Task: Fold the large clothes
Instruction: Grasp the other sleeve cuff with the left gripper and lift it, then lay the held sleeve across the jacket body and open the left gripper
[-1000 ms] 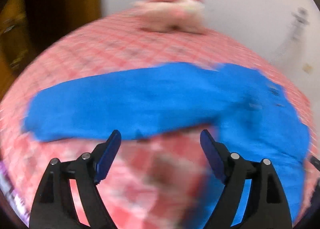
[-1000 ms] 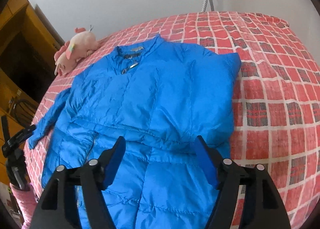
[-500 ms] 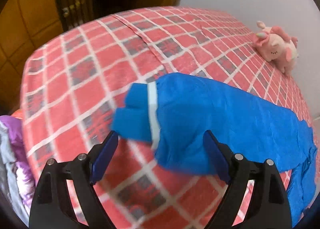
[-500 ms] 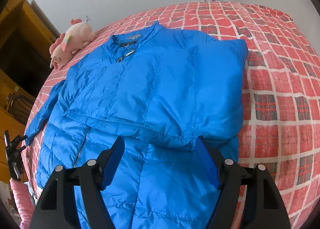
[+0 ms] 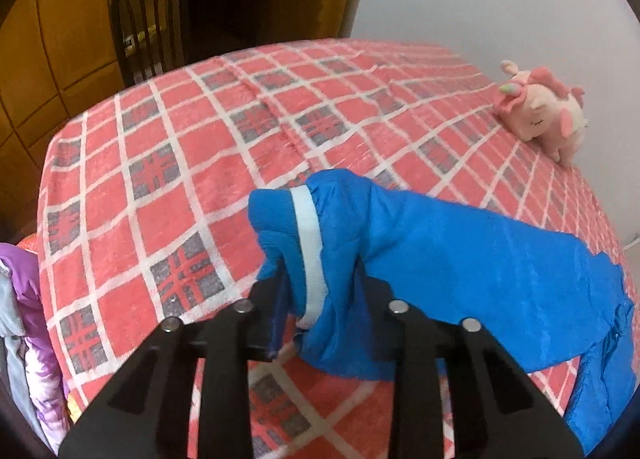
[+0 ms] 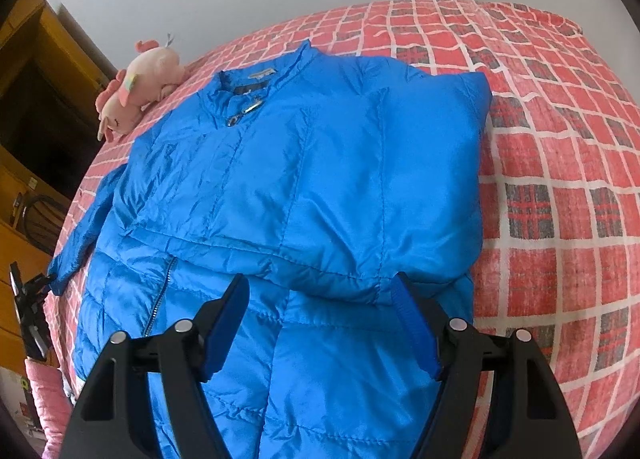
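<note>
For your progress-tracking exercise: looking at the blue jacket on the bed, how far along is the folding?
Done: one sleeve already lies folded across the blue jacket front. In hand: the left gripper has just been closing and its fingers now pinch the cuff of the other sleeve, which is stretched out on the checked bedspread. The right gripper hovers open over the lower front. Left: bring this sleeve in, then fold the body.

1. The left gripper [image 5: 320, 299] is pointed steeply downward; its jaws have just been closing and are clamped on the blue cuff [image 5: 288, 235], which bulges out toward 12 o'clock from between them.
2. The right gripper [image 6: 324, 323] is tilted steeply downward with its jaws spread wide; nothing is pinched between the blue pads [image 6: 226, 323], which are held just over the jacket [image 6: 304, 187].
</note>
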`<move>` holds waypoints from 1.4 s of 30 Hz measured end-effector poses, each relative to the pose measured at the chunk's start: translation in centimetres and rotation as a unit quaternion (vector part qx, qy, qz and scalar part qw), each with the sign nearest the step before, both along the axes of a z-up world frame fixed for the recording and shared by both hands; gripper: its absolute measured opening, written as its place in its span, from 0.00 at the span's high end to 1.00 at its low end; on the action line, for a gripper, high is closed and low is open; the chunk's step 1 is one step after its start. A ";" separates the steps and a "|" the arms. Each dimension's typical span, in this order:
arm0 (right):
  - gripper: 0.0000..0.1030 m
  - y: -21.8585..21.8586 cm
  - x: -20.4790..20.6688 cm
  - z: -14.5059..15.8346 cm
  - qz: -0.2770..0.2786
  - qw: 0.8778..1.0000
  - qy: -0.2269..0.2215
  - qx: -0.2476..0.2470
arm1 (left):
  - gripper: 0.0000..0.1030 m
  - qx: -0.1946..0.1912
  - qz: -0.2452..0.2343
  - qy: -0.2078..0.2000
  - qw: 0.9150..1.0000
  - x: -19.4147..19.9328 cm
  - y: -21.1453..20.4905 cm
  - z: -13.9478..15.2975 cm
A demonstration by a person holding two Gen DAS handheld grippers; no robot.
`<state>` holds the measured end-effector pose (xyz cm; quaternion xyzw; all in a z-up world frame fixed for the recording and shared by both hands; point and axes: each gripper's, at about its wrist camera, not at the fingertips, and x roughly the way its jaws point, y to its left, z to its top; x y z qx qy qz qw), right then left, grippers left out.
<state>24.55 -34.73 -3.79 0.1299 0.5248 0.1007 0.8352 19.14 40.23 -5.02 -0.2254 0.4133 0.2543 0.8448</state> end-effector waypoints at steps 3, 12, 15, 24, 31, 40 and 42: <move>0.29 -0.1 0.0 0.1 -0.002 1.000 -0.002 0.000 | 0.78 -0.002 -0.009 -0.035 0.999 -0.5 -1.4 2.0; 0.29 -0.2 -0.1 0.2 -0.004 1.000 -0.004 -0.001 | 0.79 0.026 -0.148 -0.143 0.978 -0.3 -13.5 11.1; 0.29 -0.4 -0.2 0.4 -0.004 1.000 -0.007 -0.002 | 0.79 0.029 -0.211 -0.155 0.965 0.8 -18.9 12.5; 0.29 -0.2 -0.1 0.3 -0.001 1.000 -0.007 -0.009 | 0.79 -0.010 -0.375 -0.143 0.916 5.9 -34.2 11.7; 0.29 -0.3 0.1 0.0 0.001 1.000 -0.005 -0.009 | 0.79 -0.002 -0.429 -0.102 0.897 9.1 -42.3 7.6; 0.29 -0.2 0.1 -0.5 0.002 1.000 -0.002 -0.014 | 0.56 -0.091 -0.515 -0.058 0.851 9.7 -44.0 3.8; 0.29 -0.1 0.1 -0.5 0.002 1.000 -0.002 -0.016 | 0.47 -0.103 -0.525 -0.093 0.840 8.5 -43.2 5.3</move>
